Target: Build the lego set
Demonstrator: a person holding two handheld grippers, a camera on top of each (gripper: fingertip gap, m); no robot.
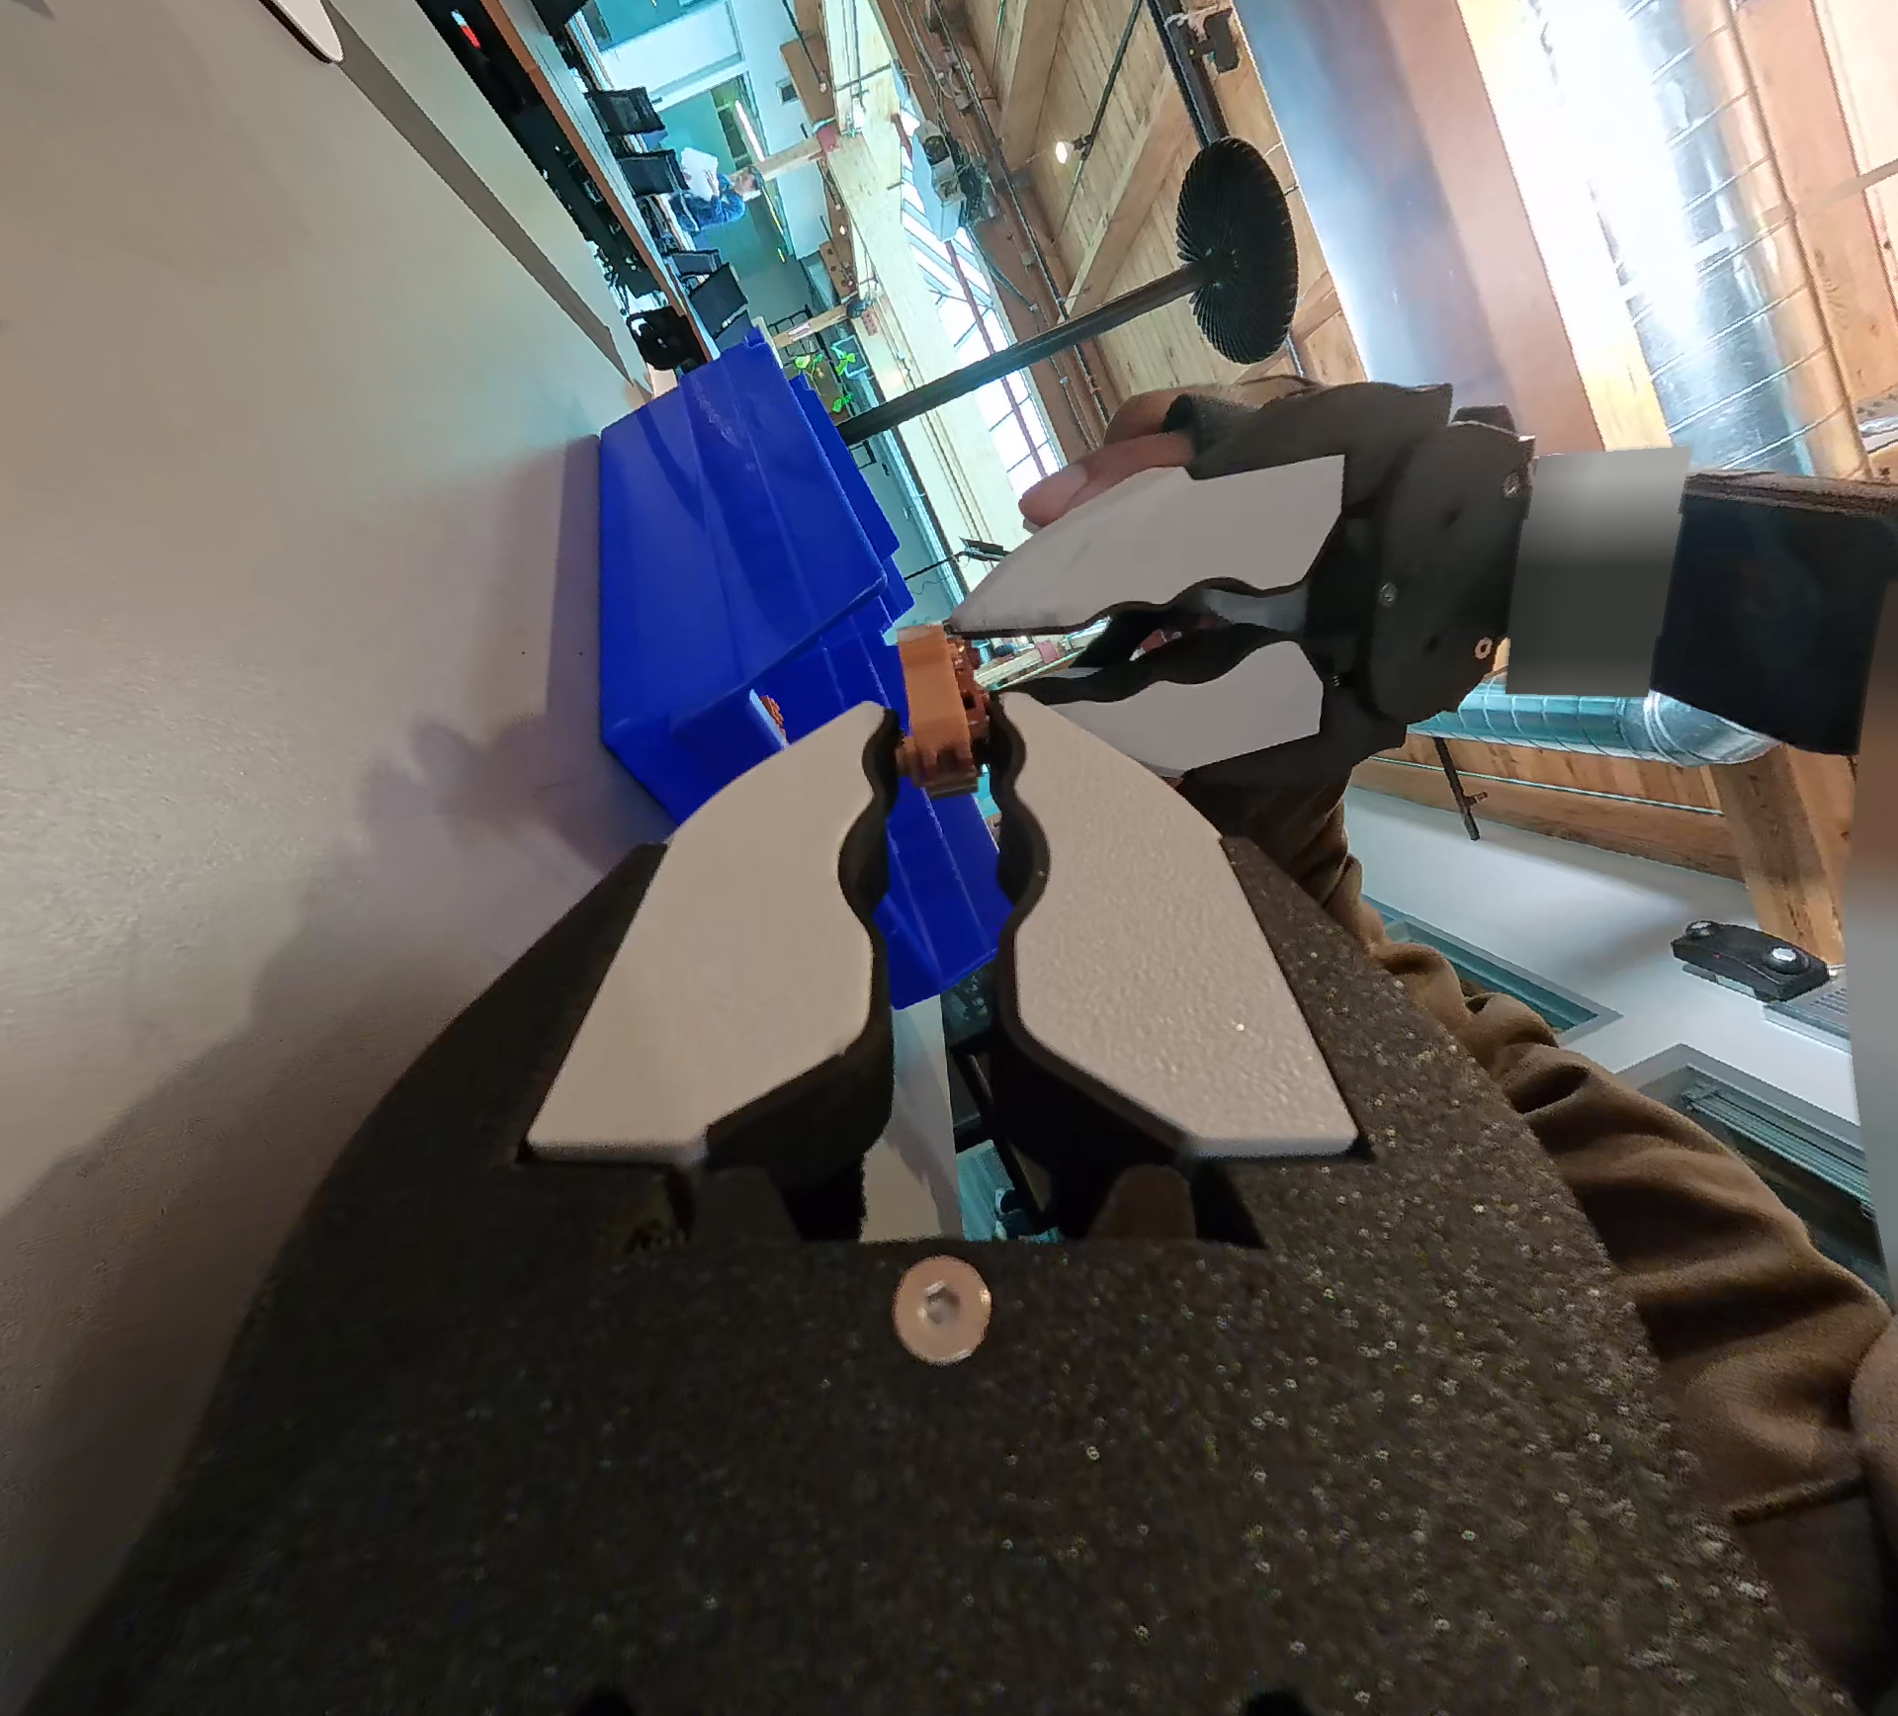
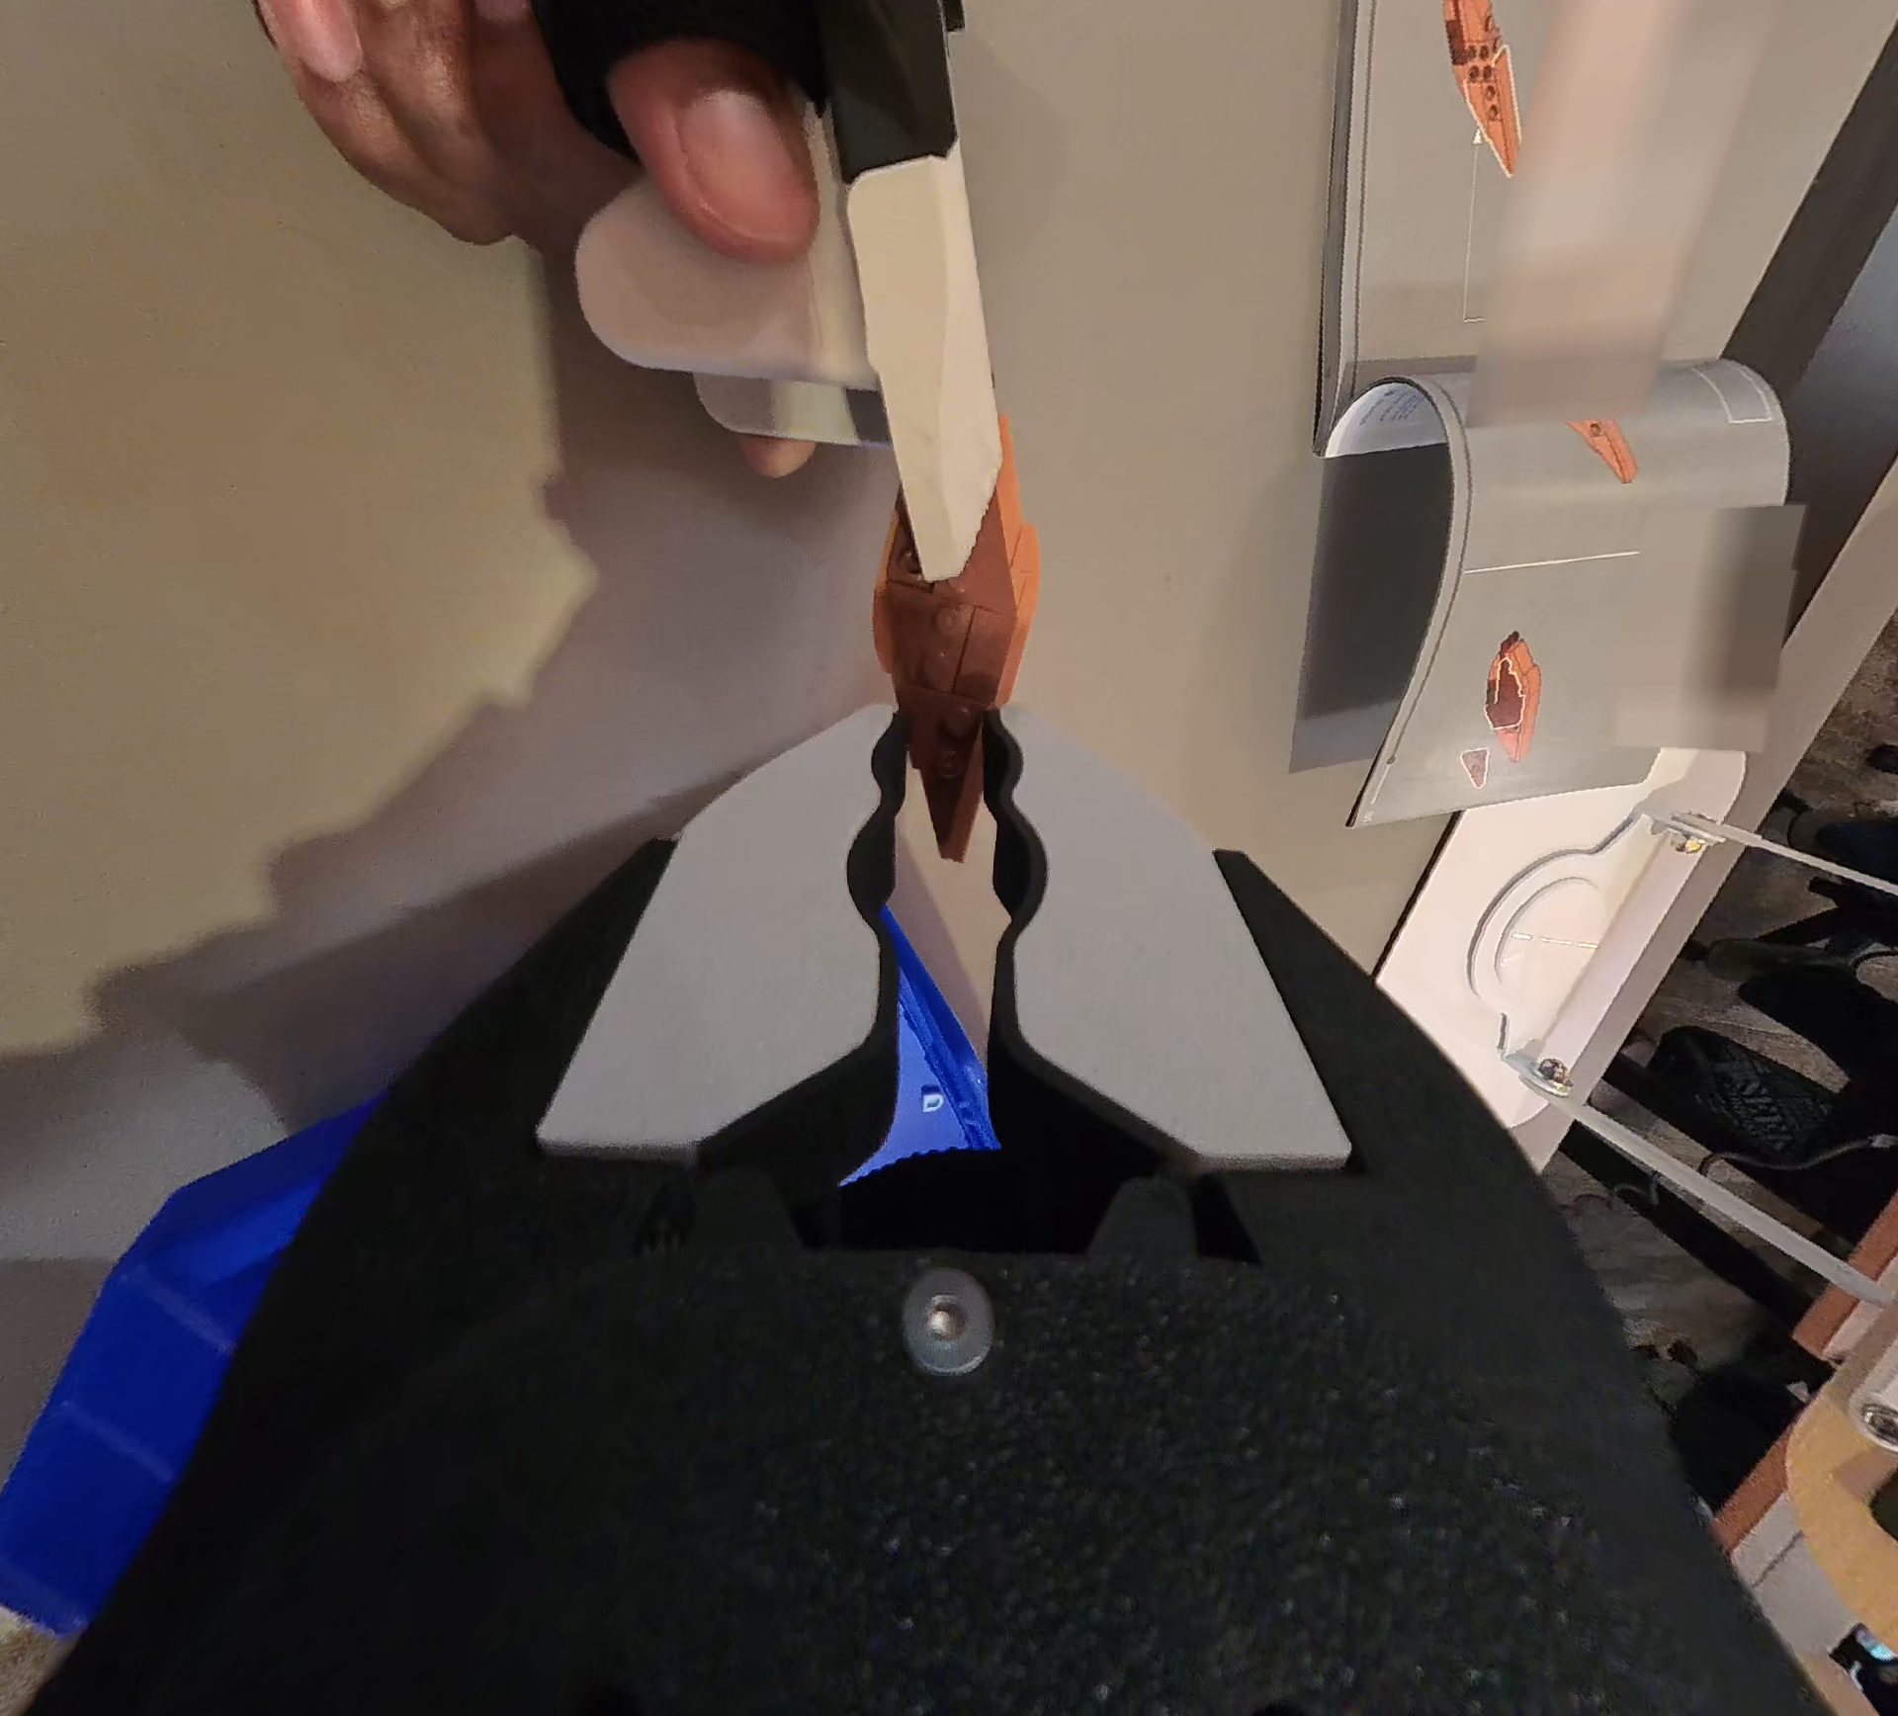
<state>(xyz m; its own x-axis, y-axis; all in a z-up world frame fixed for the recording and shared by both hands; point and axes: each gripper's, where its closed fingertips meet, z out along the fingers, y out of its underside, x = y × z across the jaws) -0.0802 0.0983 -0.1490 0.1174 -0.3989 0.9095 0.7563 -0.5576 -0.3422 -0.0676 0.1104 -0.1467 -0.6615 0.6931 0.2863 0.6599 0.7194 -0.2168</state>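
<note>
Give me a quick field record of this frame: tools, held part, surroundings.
left tool: shut on the brown lego assembly
right tool: shut on the same assembly, at its pointed end
assembly state: held off the table between both tools, gripped at opposite ends
blue bin: on the table behind the assembly
instruction booklet: open at the table edge, pages curled
table: light grey
</note>
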